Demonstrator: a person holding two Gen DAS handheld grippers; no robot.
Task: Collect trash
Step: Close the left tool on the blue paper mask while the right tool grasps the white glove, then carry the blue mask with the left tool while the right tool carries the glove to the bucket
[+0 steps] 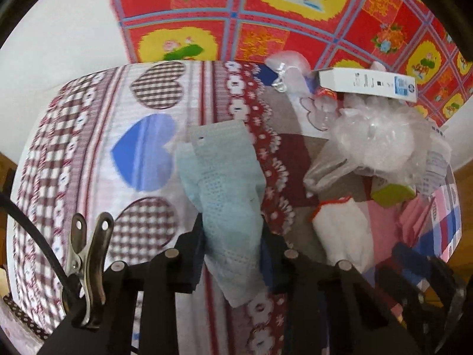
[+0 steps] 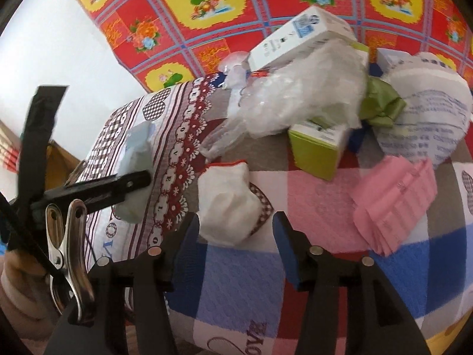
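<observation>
A pale blue face mask (image 1: 221, 195) sits between the fingers of my left gripper (image 1: 233, 254), which is shut on it. In the right wrist view the same mask (image 2: 137, 151) hangs at the left gripper's black finger (image 2: 130, 182) over the patterned bedspread (image 2: 236, 290). My right gripper (image 2: 236, 236) is open. A crumpled white wad with a red edge (image 2: 227, 204) lies just ahead of its jaws, and the pads do not press on it. In the left wrist view the wad (image 1: 340, 230) is to the right of the mask.
More trash is piled at the back right: a white box (image 2: 295, 38), clear plastic wrap (image 2: 301, 94), a green box (image 2: 316, 151), a green wrapper (image 2: 381, 103), a printed paper ball (image 2: 428, 118) and pink folded paper (image 2: 393, 204). A red flowered cloth (image 2: 207, 44) hangs behind.
</observation>
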